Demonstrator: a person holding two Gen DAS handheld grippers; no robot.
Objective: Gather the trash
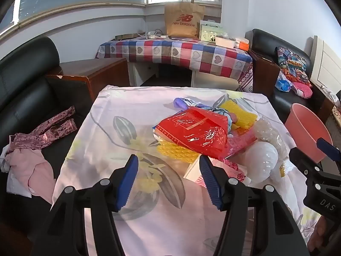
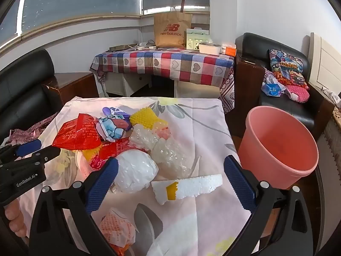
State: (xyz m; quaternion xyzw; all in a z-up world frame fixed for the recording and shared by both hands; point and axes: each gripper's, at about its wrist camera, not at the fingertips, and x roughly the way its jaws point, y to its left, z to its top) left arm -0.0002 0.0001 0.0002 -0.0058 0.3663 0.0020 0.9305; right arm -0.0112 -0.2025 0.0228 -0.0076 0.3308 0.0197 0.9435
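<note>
A pile of trash lies on a table with a pale floral cloth (image 1: 119, 115): a red plastic wrapper (image 1: 196, 132), yellow bubble wrap (image 1: 240, 113), a white plastic ball (image 1: 261, 160) and clear bubble wrap (image 2: 170, 149). In the right wrist view a white foam piece (image 2: 187, 187) and a crumpled orange-print wrapper (image 2: 117, 228) lie near me. A pink bucket (image 2: 279, 147) stands right of the table. My left gripper (image 1: 168, 179) is open and empty, just short of the pile. My right gripper (image 2: 170, 183) is open and empty, with the foam piece between its fingers.
Black sofas flank the table; the left one (image 1: 27, 98) holds pink clothes (image 1: 32, 166). A checked-cloth table (image 1: 174, 53) with a paper bag (image 1: 183, 19) stands behind. Colourful cushions (image 2: 285, 68) lie on the right sofa.
</note>
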